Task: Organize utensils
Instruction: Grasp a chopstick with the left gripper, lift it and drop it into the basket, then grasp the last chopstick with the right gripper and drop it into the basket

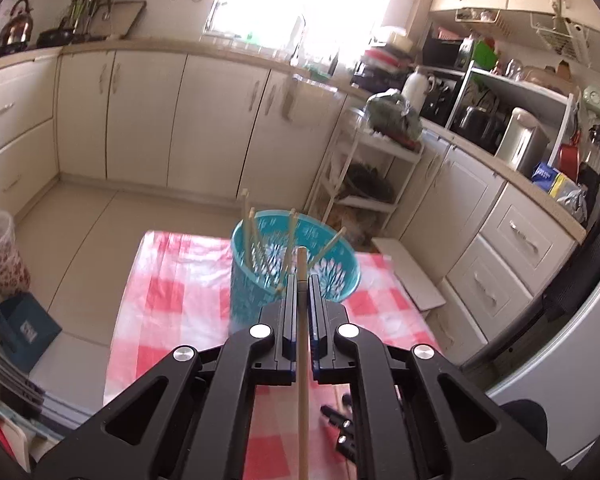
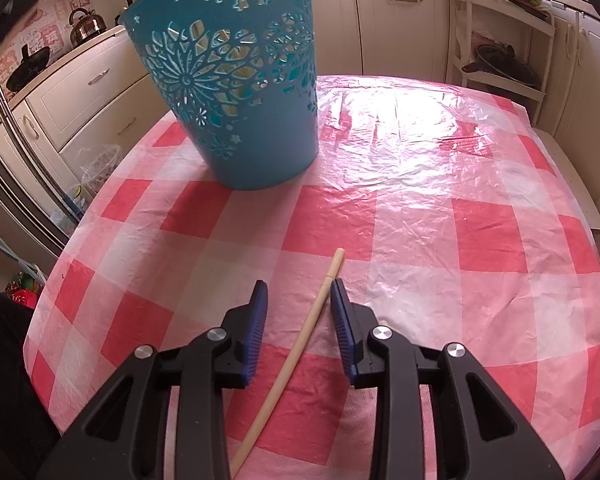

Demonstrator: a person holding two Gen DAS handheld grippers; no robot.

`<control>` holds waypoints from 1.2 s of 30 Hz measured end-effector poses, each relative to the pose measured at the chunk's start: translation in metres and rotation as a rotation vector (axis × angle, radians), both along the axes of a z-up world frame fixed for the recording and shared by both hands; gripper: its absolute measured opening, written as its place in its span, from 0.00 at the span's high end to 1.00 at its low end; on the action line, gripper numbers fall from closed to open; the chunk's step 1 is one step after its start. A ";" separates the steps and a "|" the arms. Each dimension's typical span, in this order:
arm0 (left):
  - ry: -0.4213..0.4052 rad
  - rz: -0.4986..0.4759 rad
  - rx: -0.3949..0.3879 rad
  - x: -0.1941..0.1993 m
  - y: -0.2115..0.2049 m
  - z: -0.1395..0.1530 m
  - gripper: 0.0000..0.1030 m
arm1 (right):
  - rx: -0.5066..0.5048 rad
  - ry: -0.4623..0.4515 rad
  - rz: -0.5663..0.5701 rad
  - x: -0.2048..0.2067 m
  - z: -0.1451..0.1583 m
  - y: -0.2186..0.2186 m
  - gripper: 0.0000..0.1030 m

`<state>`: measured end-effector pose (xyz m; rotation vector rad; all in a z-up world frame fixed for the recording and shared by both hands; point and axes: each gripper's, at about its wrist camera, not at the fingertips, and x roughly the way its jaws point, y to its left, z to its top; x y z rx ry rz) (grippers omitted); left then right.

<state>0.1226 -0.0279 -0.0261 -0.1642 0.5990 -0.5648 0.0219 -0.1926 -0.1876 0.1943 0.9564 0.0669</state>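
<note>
In the left wrist view my left gripper (image 1: 302,280) is shut on a pale wooden chopstick (image 1: 303,360), which runs straight along its fingers and pokes out past the tips. It hangs above the table, just short of the teal cut-out basket (image 1: 332,276), which stands upright with several chopsticks (image 1: 256,240) leaning inside. In the right wrist view my right gripper (image 2: 299,286) is open and low over the table. A second chopstick (image 2: 300,344) lies flat on the cloth between its fingers, close against the right pad (image 2: 342,312). The basket (image 2: 236,100) stands ahead to the left.
A red-and-white checked plastic cloth (image 2: 420,200) covers the table. Cream kitchen cabinets (image 1: 140,112) ring the room, with a white shelf rack (image 1: 364,168) behind the table and a fridge (image 1: 572,360) at the right. A clear patterned bin (image 1: 0,252) stands on the floor at the left.
</note>
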 end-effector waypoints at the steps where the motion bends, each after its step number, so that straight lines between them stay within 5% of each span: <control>1: -0.040 0.001 -0.014 0.002 -0.005 0.011 0.95 | 0.001 -0.001 -0.001 -0.001 0.000 0.000 0.68; 8: -0.267 0.156 -0.115 0.036 -0.032 0.056 0.95 | 0.015 -0.004 0.002 -0.002 0.000 -0.001 0.64; 16: -0.366 0.357 -0.103 0.084 -0.054 0.039 0.95 | 0.044 -0.006 0.007 -0.002 0.000 -0.003 0.64; 31: -0.245 0.305 0.029 0.097 -0.056 -0.011 0.94 | 0.070 0.000 0.007 0.000 0.000 -0.007 0.60; 33: -0.237 0.306 0.029 0.089 -0.044 -0.009 0.90 | 0.065 0.003 0.006 -0.001 0.001 -0.006 0.60; 36: -0.240 0.320 0.036 0.071 -0.023 -0.006 0.63 | 0.076 0.012 -0.003 -0.003 0.001 -0.009 0.60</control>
